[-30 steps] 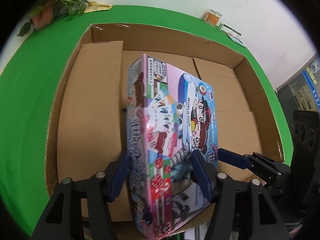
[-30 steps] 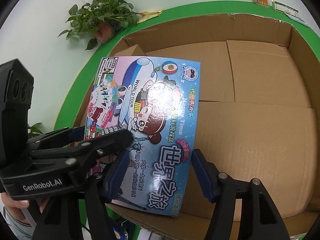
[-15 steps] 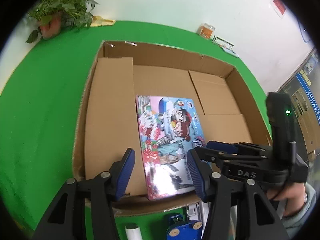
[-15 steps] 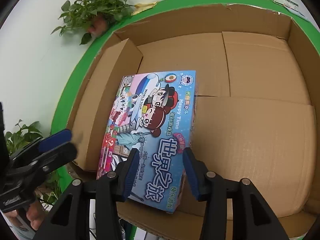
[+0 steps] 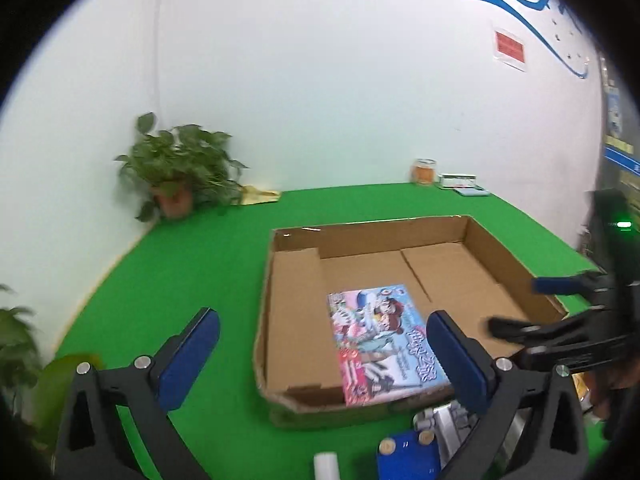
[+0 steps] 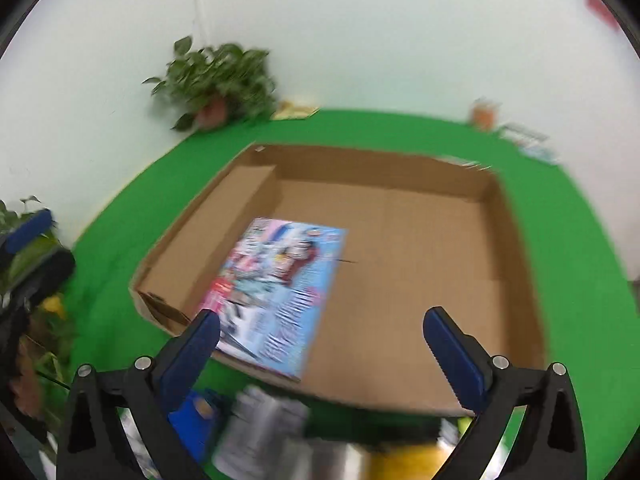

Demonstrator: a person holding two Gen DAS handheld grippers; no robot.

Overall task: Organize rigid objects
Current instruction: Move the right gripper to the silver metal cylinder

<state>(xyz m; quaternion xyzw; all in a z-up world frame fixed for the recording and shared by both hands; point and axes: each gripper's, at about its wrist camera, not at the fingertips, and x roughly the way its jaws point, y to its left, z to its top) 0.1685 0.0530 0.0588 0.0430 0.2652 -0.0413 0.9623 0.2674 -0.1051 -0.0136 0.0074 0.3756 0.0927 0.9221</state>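
A colourful flat game box (image 5: 382, 340) lies on the floor of a large open cardboard box (image 5: 296, 312), near its front left; it also shows in the right wrist view (image 6: 280, 292). My left gripper (image 5: 320, 350) is open and empty, pulled back in front of the cardboard box (image 6: 420, 240). My right gripper (image 6: 320, 344) is open and empty above the box's front edge, and shows at the right of the left wrist view (image 5: 552, 304). The left gripper's blue pad appears at the left edge of the right wrist view (image 6: 28, 228).
The green table (image 5: 192, 264) holds a potted plant (image 5: 180, 168) at the back left, and a jar (image 5: 424, 170) and small items at the back right. A blue object (image 5: 408, 456), a white cylinder (image 5: 326, 464) and blurred packages (image 6: 264, 432) lie before the box.
Both grippers let go of the game box, which now lies flat in the cardboard box. Both grippers opened wide and drew back and up.
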